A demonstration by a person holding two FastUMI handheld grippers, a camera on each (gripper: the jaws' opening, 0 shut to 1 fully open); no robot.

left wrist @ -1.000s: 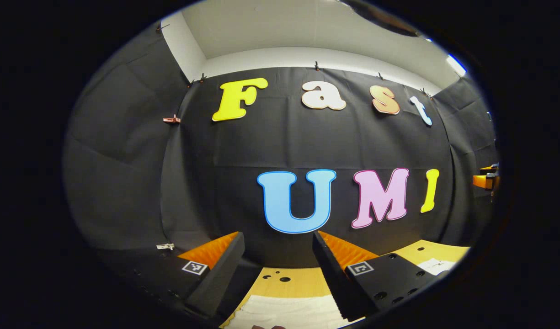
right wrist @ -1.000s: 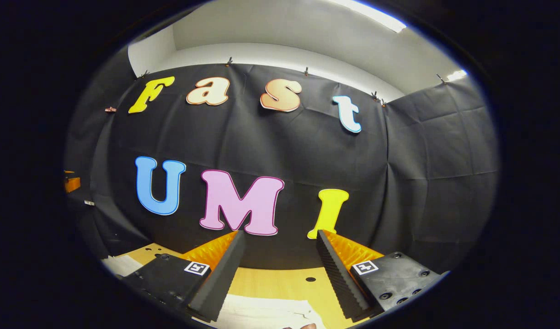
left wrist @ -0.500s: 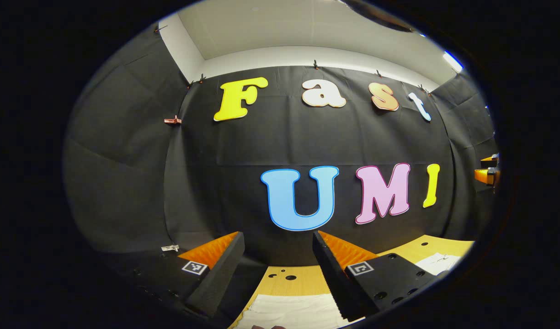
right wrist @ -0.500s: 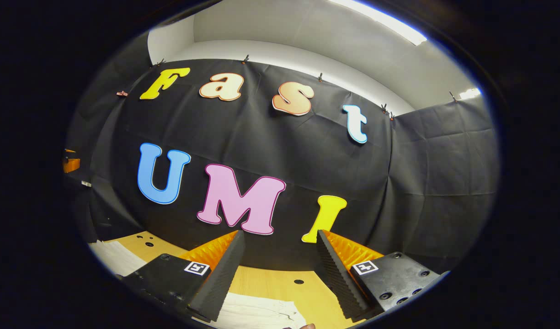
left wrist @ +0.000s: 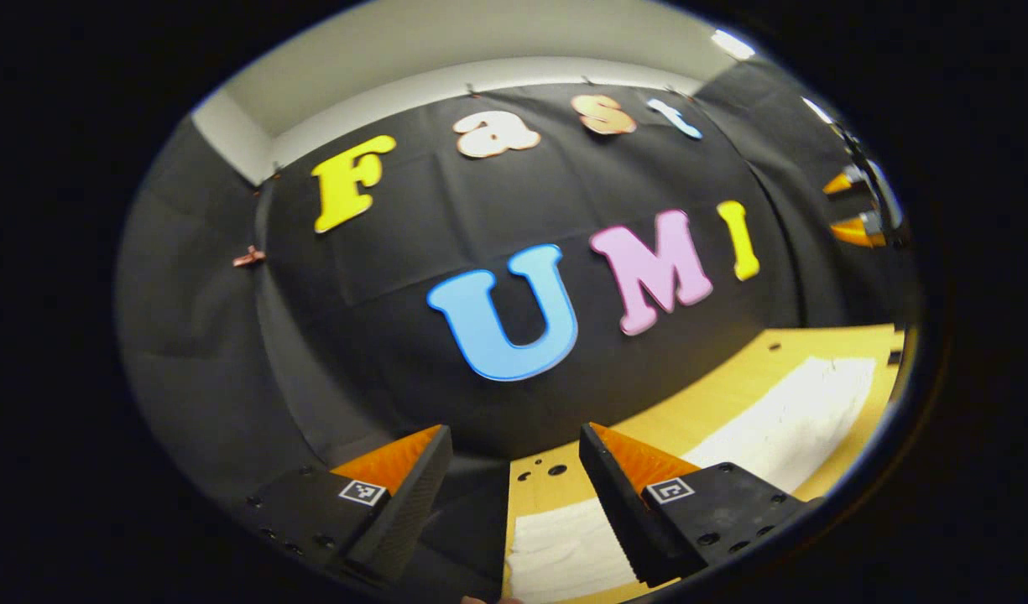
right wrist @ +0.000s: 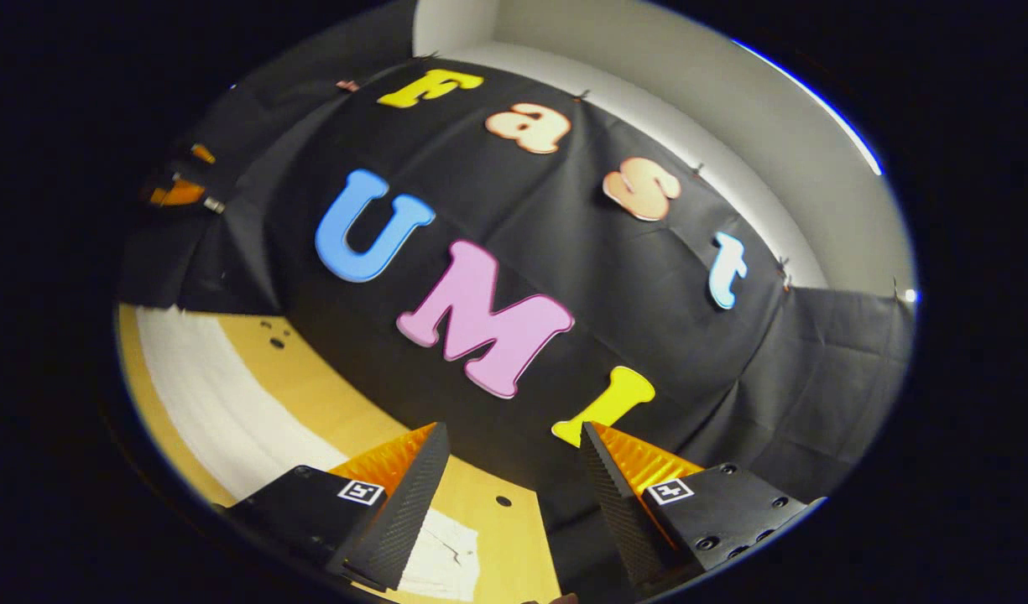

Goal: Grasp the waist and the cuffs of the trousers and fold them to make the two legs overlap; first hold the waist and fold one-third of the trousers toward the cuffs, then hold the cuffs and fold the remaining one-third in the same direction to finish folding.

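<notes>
In the left gripper view, the left gripper [left wrist: 514, 495] stands at 6 o'clock with its jaws spread apart and nothing between them. The trousers [left wrist: 782, 419] lie flat on the wooden table [left wrist: 816, 340] as a long, pale white strip running from 6 o'clock, behind the gripper's fingers, out toward 3 o'clock; the cloth looks smooth, with faint creases. At 2 o'clock, near the black wall, the right gripper [left wrist: 853, 210] shows small and far off.

In the right gripper view, the right gripper [right wrist: 514, 495] at 6 o'clock is likewise spread wide and empty. The trousers [right wrist: 220, 411] sweep as a white band from 9 o'clock down to 6 o'clock, one end with a small dark wrinkle just beside the fingers.
</notes>
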